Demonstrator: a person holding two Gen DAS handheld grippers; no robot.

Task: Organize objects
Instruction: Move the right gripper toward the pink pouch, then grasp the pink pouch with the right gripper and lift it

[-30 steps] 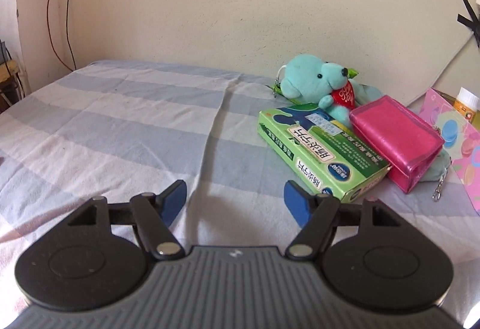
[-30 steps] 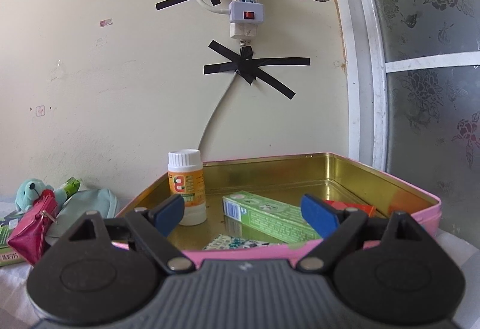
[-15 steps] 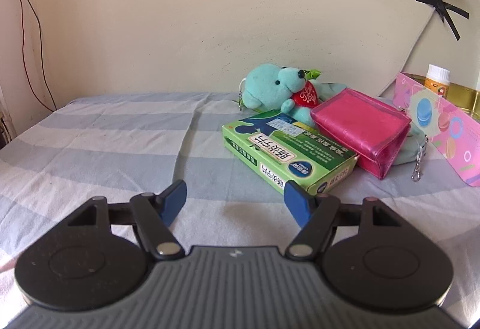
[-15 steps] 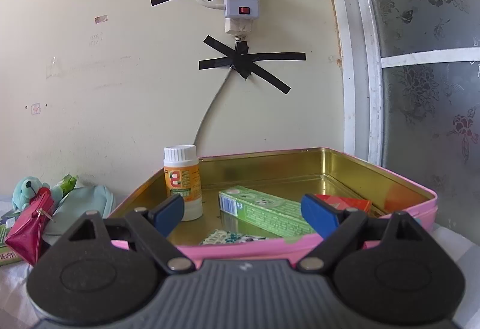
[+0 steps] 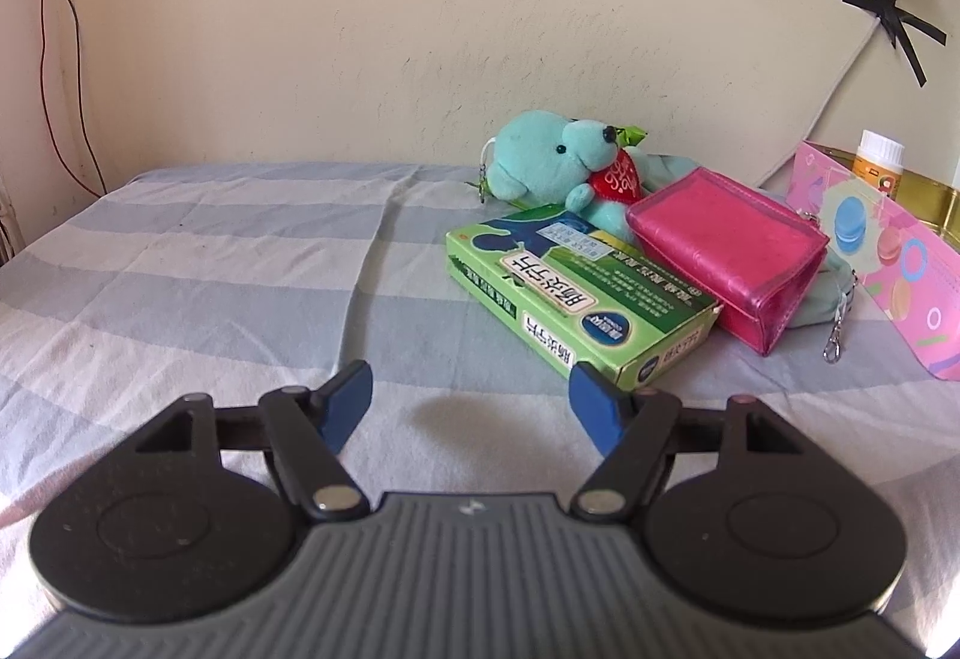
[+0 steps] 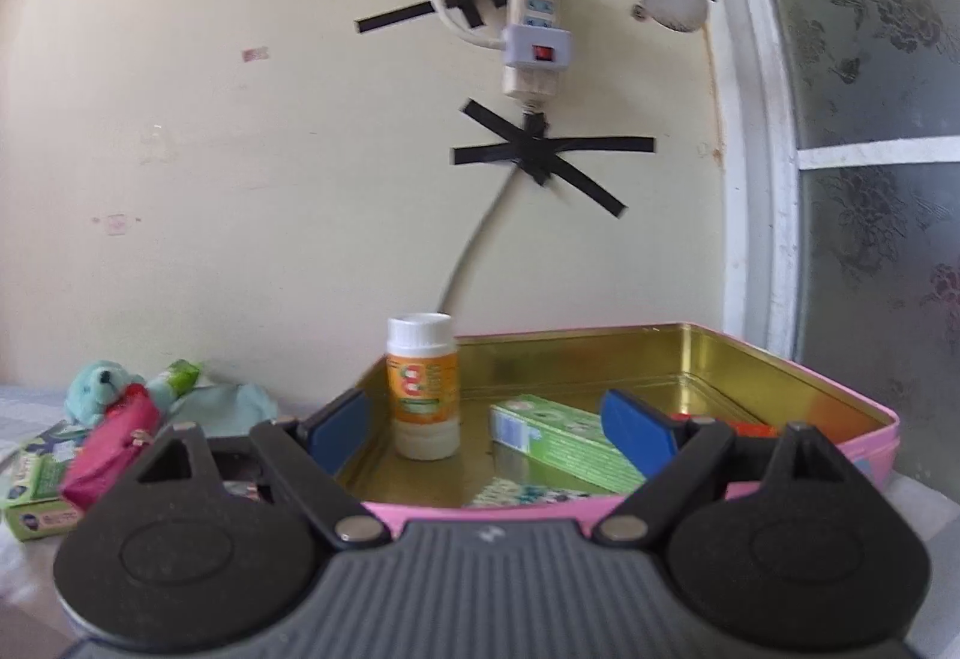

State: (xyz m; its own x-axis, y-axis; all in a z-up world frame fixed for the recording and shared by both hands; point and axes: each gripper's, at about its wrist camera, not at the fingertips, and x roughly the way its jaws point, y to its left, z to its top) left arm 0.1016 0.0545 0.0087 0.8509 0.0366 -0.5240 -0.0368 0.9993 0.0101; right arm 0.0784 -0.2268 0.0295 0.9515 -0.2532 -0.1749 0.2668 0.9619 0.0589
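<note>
Left wrist view: my left gripper hangs over the striped bedsheet with its blue pads parted and only cloth between them. Ahead and to the right of its right finger lies the green box, flat on the sheet, one corner just beyond that fingertip but apart from it. The pink pouch leans on the far right end of the box. The teal plush bear sits beyond both, against the wall, holding a red heart. Farther right stands the pink wall of the tin.

Right wrist view: my right gripper is spread wide and holds nothing; it is level with the near rim of the open tin, whose inside is gold. Within the tin, seen between my fingers, the orange-labelled bottle with a white cap stands upright near the left wall. A green carton lies flat to its right, and a red item shows behind my right finger, too hidden to identify. Off to my left lie the bear, pouch and box.
</note>
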